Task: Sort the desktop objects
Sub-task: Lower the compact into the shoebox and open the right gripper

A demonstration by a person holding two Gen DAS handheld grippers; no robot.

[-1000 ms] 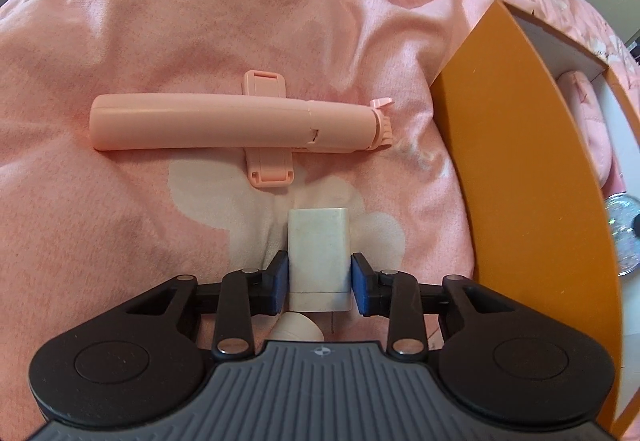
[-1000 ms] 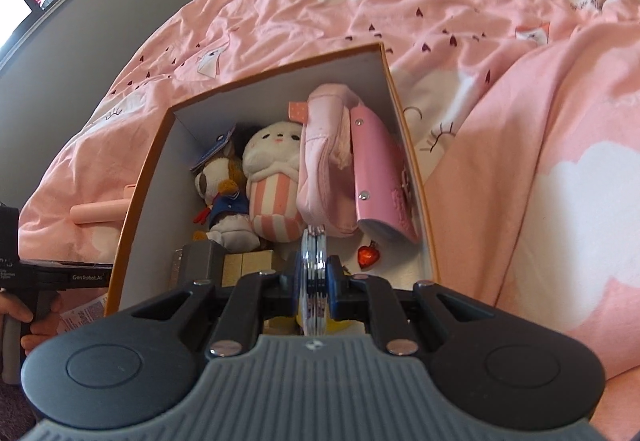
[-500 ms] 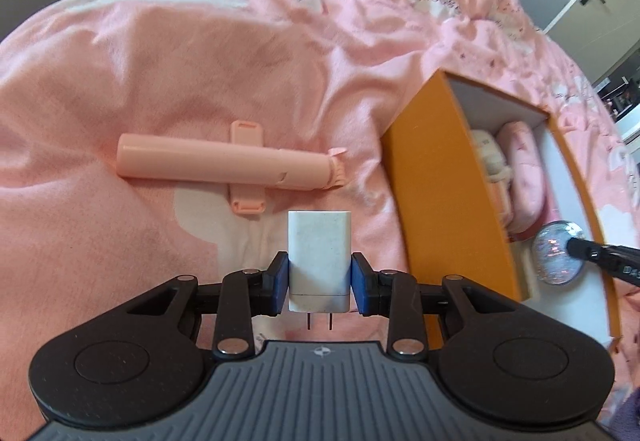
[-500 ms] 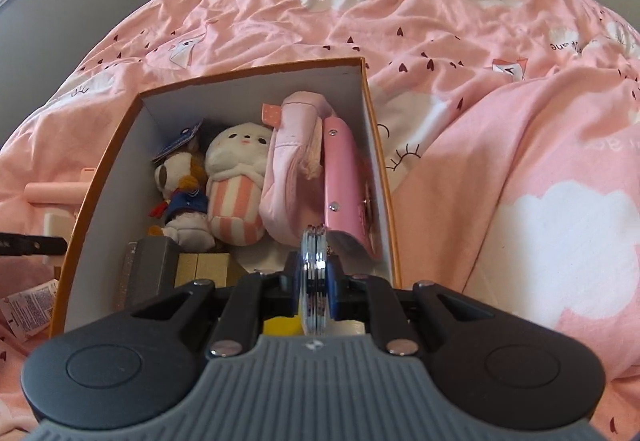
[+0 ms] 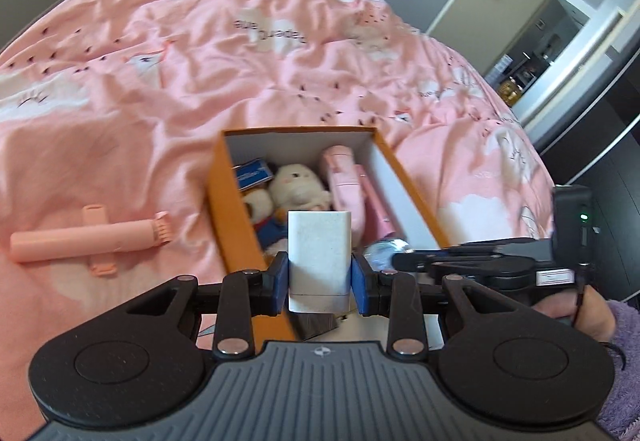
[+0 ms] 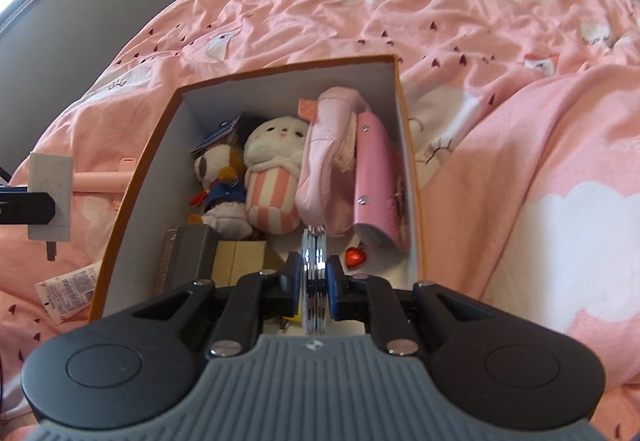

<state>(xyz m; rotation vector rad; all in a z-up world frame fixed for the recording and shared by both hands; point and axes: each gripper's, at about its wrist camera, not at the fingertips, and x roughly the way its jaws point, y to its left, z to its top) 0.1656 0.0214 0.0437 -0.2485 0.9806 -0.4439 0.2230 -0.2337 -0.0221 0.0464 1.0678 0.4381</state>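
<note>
My left gripper [image 5: 320, 275] is shut on a white charger block [image 5: 320, 241], held in the air over the near left corner of the orange box [image 5: 236, 241]. The charger [image 6: 51, 197] also shows at the left edge of the right wrist view. My right gripper [image 6: 315, 275] is shut on a shiny round disc [image 6: 315, 305], held edge-on over the near end of the box [image 6: 148, 209]. The disc [image 5: 386, 251] glints in the left wrist view too. A pink stick with a clip [image 5: 80, 243] lies on the bedcover left of the box.
Inside the box are plush toys [image 6: 276, 169], a pink pouch [image 6: 328, 161], a pink wallet [image 6: 376, 177], a red heart gem [image 6: 355, 256] and a grey block [image 6: 188, 253]. A small sachet [image 6: 68, 291] lies left of the box. Pink bedcover [image 5: 160, 61] surrounds it. A hand in a purple sleeve [image 5: 576, 311] holds the right gripper.
My left gripper has lifted the charger off the bedcover and swung right, so the box's inside has come into its view. The right gripper has barely moved and keeps the disc.
</note>
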